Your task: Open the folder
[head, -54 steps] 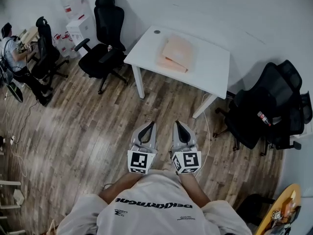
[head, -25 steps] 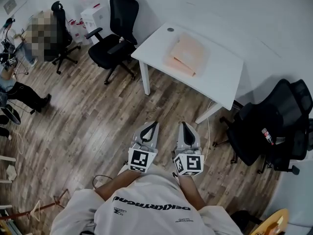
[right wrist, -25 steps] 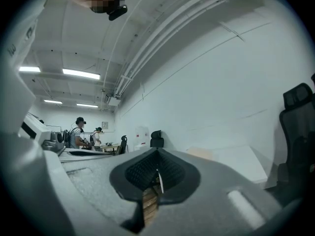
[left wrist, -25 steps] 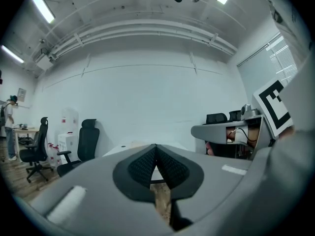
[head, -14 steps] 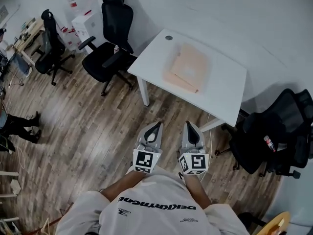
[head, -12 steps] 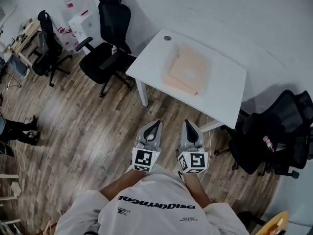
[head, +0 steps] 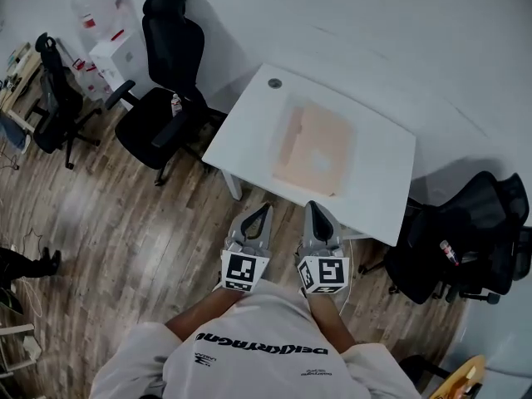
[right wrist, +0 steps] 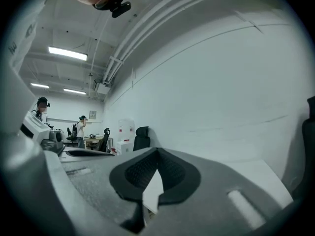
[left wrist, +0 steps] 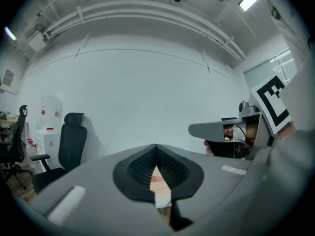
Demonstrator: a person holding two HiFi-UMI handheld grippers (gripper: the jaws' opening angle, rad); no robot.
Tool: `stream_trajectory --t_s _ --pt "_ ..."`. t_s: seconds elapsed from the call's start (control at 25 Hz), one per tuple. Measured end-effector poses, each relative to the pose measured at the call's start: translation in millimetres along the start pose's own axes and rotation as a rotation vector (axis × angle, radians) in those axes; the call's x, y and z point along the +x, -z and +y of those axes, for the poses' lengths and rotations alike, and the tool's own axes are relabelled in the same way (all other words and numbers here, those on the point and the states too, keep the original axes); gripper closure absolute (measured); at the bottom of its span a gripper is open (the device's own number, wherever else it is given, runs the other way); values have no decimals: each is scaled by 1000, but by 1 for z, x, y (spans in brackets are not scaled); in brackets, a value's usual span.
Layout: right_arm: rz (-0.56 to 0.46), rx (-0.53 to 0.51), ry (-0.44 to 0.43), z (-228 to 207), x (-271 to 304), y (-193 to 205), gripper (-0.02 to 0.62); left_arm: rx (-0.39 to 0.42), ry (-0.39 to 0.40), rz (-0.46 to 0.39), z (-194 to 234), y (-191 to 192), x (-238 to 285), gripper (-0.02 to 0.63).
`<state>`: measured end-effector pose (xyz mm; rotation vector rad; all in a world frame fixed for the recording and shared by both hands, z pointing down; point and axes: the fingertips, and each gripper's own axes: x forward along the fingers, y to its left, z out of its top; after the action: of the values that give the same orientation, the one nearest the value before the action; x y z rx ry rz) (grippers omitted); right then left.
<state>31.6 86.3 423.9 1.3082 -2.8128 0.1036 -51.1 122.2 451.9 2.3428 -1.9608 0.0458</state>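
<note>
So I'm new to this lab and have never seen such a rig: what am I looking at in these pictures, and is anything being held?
There is no robot here. A person holds a two-jaw tool in each hand. The wide picture comes from a camera on their head, looking steeply down. In it the left tool and the right tool point toward a white table. The cubes with square markers are part of the tools. The other two pictures come from cameras riding on each tool, looking along its jaws. A pale pink folder lies flat on the table, apparently closed. Both tools have their jaws together and hold nothing. Black office chairs stand around on the wooden floor.
</note>
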Motion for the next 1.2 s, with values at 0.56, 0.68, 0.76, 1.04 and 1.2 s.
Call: stream_trajectory --t_s 0.56,0.68,0.76,1.04,1.2 --pt "104 -22 80 -29 84 12 594 -64 26 54 60 18 78 615" --pt "117 -20 89 -42 93 16 594 -65 32 62 59 22 93 615" --pt "125 -15 90 -50 100 20 594 -61 35 67 59 23 102 615" --pt "158 0 64 -80 135 29 594 -44 15 76 64 26 145 615" --pt "168 15 44 -100 151 30 594 -35 0 82 62 26 174 615"
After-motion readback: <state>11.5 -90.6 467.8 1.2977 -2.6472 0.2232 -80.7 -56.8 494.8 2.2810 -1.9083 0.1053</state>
